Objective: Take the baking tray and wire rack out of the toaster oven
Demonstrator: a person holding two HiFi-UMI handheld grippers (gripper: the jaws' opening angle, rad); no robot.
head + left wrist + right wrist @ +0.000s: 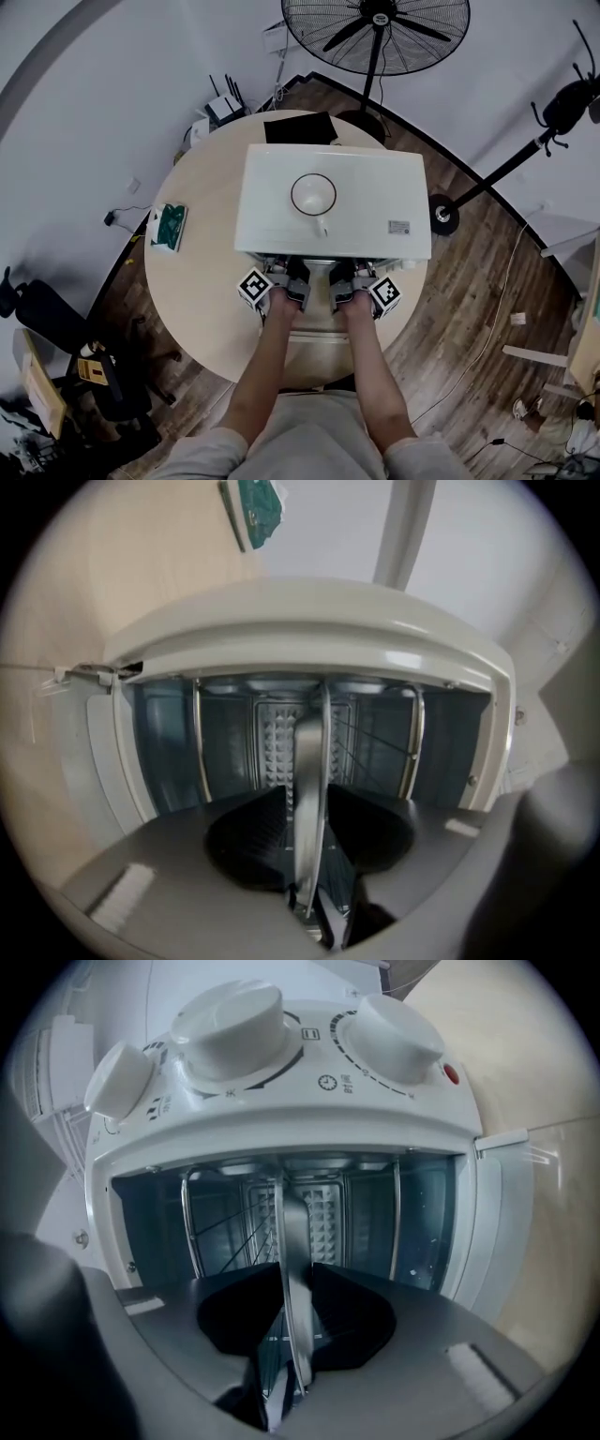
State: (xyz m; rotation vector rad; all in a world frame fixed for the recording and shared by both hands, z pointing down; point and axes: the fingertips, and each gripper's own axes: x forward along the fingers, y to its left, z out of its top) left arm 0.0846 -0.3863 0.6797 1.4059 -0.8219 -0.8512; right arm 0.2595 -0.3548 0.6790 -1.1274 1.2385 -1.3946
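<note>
The left gripper (286, 269) and right gripper (354, 270), equally near, each pinch the front rim of the flat grey metal baking tray (307, 780), which lies crosswise inside the open white toaster oven (333, 202) straight ahead.

No words are legible. On the toaster oven (281, 1133), a clock symbol (326, 1082) sits between two knobs (230, 1021). Its top sticker (399, 227), perhaps a rating label, blurs.

Left forearm (262, 366) and right forearm (377, 366) run parallel up the frame's lower centre. Left gripper (292, 274) and right gripper (345, 274) sit side by side at frame centre, pointing level (marker cubes (254, 284) on the outer sides). Each gripper's fingers (246, 841) clamp the baking tray (309, 761) rim.
</note>
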